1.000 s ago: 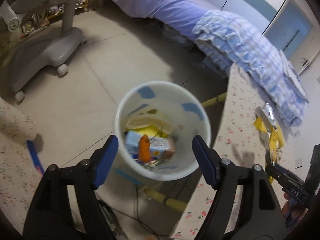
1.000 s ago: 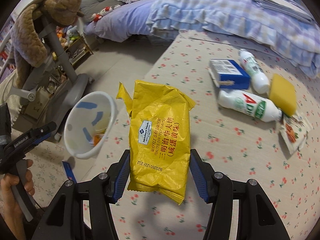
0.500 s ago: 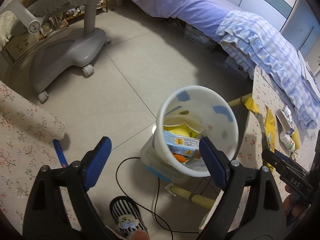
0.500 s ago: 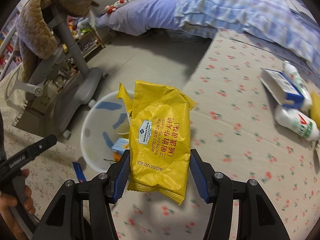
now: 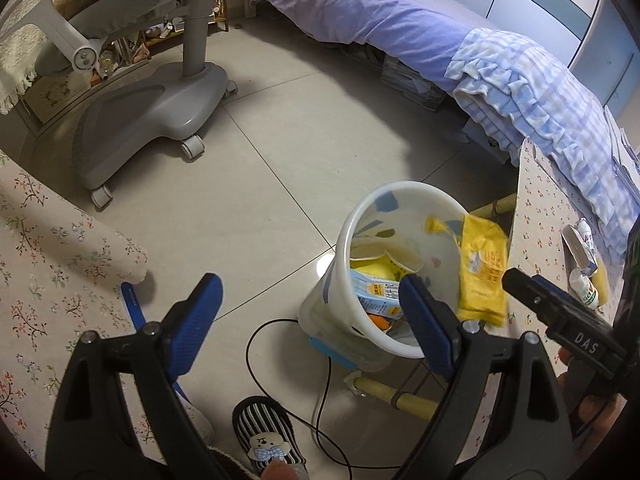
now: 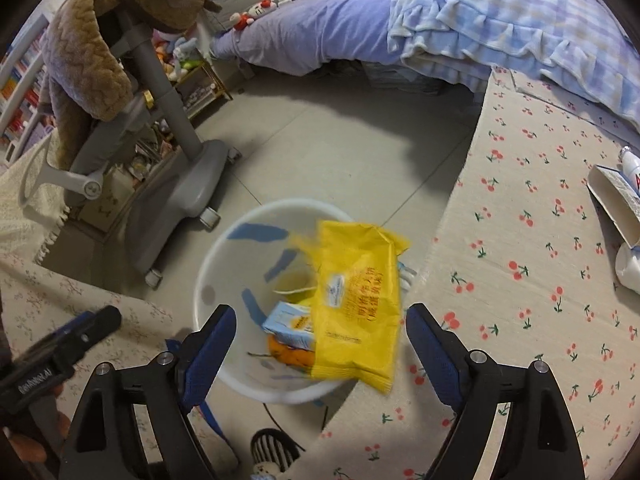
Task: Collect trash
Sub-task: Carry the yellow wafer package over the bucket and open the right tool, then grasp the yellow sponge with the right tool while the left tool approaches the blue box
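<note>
I see the yellow snack packet (image 6: 356, 300) blurred and loose over the mouth of the white bin (image 6: 216, 268), touching neither pad, above a blue carton (image 6: 290, 324) and orange scrap inside. My right gripper (image 6: 320, 336) has just been opening its jaws; they stand wide with the packet between them, unheld. My left gripper (image 5: 310, 312) is wide open and empty beside the bin. The cherry-print table (image 6: 532, 280) edge lies just right of the bin

"DAS" in white on the black body of the right hand-held gripper (image 5: 560, 312). "GenRobot.AI" on the left hand-held gripper (image 6: 60, 344). Red print on the yellow packet (image 6: 356, 300) too blurred to read.
</note>
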`<state>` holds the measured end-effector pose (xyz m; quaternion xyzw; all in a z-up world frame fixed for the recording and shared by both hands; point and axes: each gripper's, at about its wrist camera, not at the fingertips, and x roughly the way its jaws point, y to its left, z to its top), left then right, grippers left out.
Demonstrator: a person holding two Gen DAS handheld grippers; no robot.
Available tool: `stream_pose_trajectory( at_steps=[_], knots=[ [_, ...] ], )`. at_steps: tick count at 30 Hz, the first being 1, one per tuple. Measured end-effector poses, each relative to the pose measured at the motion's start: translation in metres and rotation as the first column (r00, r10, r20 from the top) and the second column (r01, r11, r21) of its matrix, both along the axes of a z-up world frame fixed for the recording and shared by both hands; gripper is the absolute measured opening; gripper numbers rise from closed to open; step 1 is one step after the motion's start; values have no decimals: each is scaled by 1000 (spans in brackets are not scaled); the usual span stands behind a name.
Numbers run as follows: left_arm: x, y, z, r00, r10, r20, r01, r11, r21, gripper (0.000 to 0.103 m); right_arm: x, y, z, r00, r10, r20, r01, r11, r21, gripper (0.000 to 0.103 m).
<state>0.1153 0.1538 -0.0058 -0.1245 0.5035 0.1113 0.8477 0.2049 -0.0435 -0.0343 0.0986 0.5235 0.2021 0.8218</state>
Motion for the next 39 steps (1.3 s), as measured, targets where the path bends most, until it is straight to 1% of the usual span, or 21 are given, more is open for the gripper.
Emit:
stream_pose_trajectory(
  at_steps=[7, 10, 13, 20, 26, 31, 33, 35, 39],
  knots=[
    [0, -4, 1, 1000, -13, 4, 13, 1000, -15, 90, -4, -11, 8, 1000, -8, 17, 8, 999, -43, 89],
    [0, -7, 2, 1000, -22, 5, 22, 1000, -14, 90, -8, -21, 12, 1000, -16, 21, 17, 998, -55, 89],
    [-1, -9, 1, 1000, -30, 2, 30, 999, -29, 90, -14, -35, 16, 999, -22, 25, 24, 997, -71, 89],
    [-1, -22, 1, 998, -59, 14, 59, 998, -18, 90, -31, -88, 26, 997, -65, 45, 70, 991, -118, 90],
    [0, -44, 3, 995, -93, 36, 93, 996, -13, 90, -40, -148, 26, 987, -155, 43, 160, 975, -153, 90],
    [5, -68, 5, 990, -134, 44, 134, 991, 3, 90, -46, -203, 24, 966, -253, 58, 259, 945, -200, 90],
    [7, -79, 5, 987, -153, 46, 153, 988, 12, 90, -47, -222, 24, 956, -286, 63, 293, 934, -205, 90],
    [11, -93, 5, 984, -175, 43, 175, 984, 20, 90, -47, -244, 23, 942, -328, 66, 335, 921, -198, 90],
    [22, -124, 3, 977, -211, 30, 211, 977, 20, 90, -43, -289, 17, 901, -430, 51, 433, 886, -166, 90]
  ],
)
